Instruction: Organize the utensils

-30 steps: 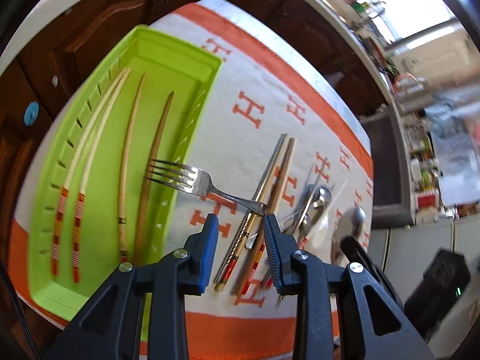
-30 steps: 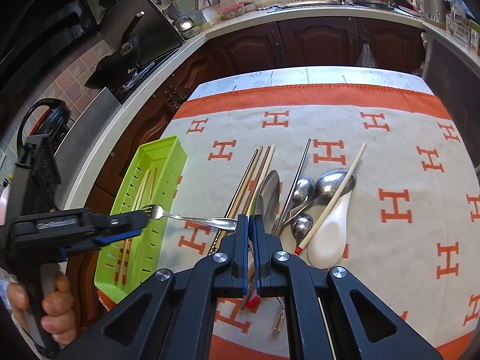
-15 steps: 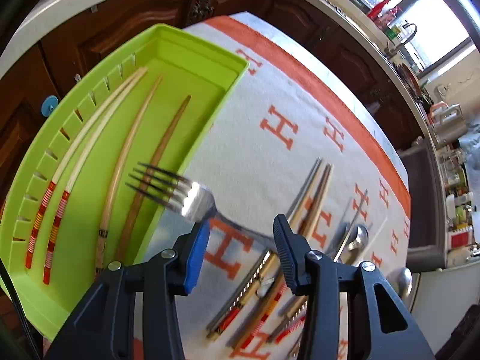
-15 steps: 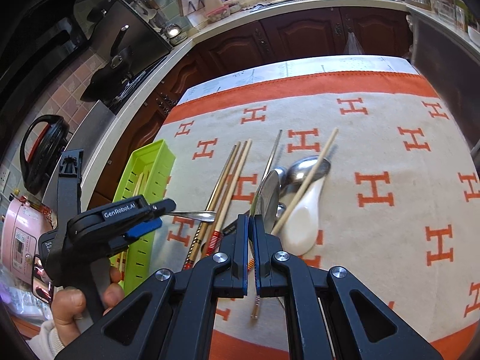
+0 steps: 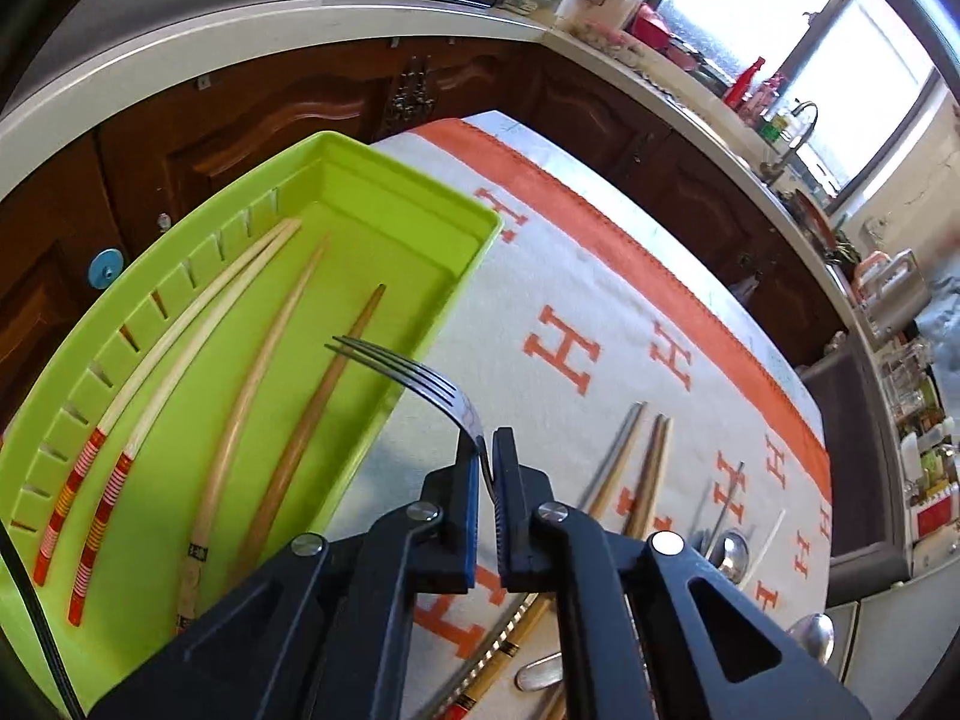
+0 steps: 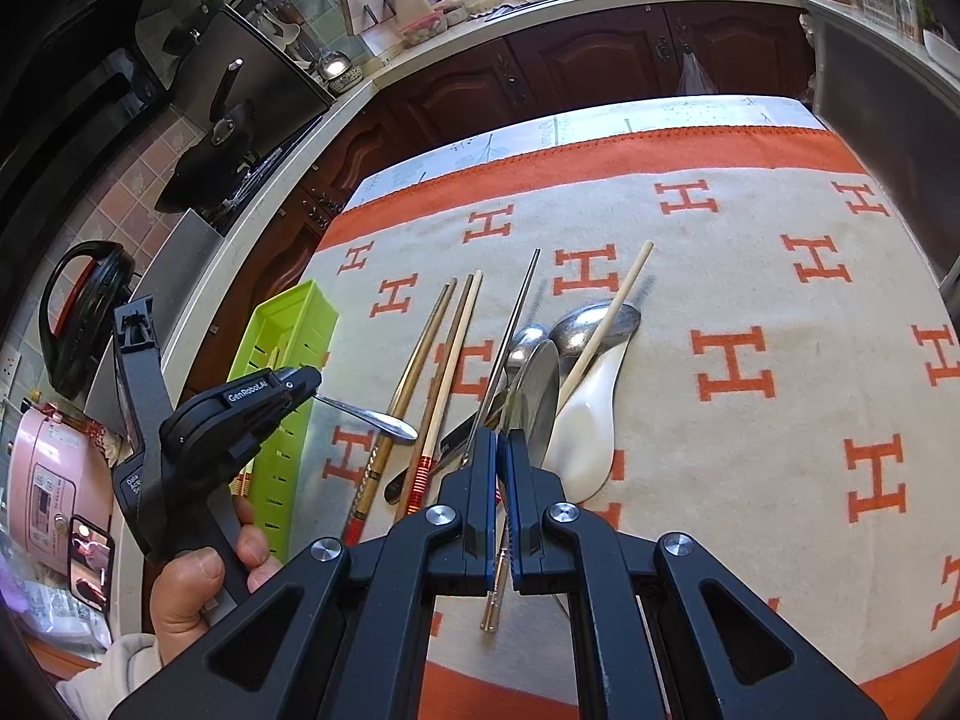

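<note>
A shiny steel fork (image 5: 420, 381) is being clamped at its neck by the left gripper (image 5: 486, 468), tines curving over the green tray (image 5: 384, 204); the right gripper (image 6: 503, 468) jaws are being kept shut on a spoon (image 6: 537, 384).

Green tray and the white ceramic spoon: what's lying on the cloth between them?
In the right wrist view, between the green tray and white ceramic spoon lie loose chopsticks and metal spoons.

fork: shiny steel four-tined fork (image 5: 420, 375), lifted, tines over the near edge of the lime-green slotted plastic tray (image 5: 384, 180) | in tray: two pale chopsticks with red-striped ends (image 5: 150, 384), two plain wooden ones lengthwise | right of tray on cloth: loose chopsticks (image 6: 438, 360), steel spoons (image 6: 591, 324), white ceramic spoon (image 6: 585, 420), overlapping
</note>
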The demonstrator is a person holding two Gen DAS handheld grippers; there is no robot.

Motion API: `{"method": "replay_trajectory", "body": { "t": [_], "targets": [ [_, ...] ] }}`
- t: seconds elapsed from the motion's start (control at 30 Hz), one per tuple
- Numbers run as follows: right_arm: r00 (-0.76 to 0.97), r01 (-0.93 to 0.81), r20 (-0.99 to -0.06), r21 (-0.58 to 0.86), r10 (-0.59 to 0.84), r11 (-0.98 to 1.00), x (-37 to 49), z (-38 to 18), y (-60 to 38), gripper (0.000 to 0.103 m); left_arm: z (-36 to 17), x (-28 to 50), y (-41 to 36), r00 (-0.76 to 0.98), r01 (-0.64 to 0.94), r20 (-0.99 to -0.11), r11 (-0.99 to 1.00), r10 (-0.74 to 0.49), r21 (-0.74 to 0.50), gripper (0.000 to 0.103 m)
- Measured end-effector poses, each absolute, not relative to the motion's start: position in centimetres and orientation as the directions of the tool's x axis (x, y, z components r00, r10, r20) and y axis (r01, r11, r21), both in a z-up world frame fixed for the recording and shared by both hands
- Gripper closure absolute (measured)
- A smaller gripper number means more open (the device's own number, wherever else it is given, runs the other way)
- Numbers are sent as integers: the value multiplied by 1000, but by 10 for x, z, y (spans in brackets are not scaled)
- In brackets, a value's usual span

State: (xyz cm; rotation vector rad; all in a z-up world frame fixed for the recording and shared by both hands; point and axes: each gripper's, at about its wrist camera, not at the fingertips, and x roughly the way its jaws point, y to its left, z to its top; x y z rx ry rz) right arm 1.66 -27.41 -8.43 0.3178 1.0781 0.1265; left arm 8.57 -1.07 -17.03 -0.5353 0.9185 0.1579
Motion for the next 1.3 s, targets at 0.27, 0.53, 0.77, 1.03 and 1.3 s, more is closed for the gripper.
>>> {"method": "replay_trajectory", "body": {
  "t": [0.27, 0.53, 0.77, 1.03, 1.3],
  "targets": [
    [486, 33, -838, 302, 249, 953, 15, -71, -265, 100, -114, 71, 9, 668, -224, -719, 868, -195, -443, 103],
    [517, -70, -805, 301, 293, 951, 19, -36, -222, 100, -41, 35, 58, 716, -116, -662, 898, -221, -425, 103],
    [487, -197, -768, 367, 416, 909, 30, -15, -153, 100, -16, 3, 87, 663, -42, -734, 971, -147, -233, 103],
    [391, -244, -746, 482, 540, 842, 53, -33, -65, 100, -62, -3, 88, 523, 62, -848, 996, -85, -62, 103],
    [309, -186, -712, 605, 630, 775, 71, -81, -28, 100, -89, 16, 86, 469, 101, -883, 995, -23, 27, 102]
  ]
}}
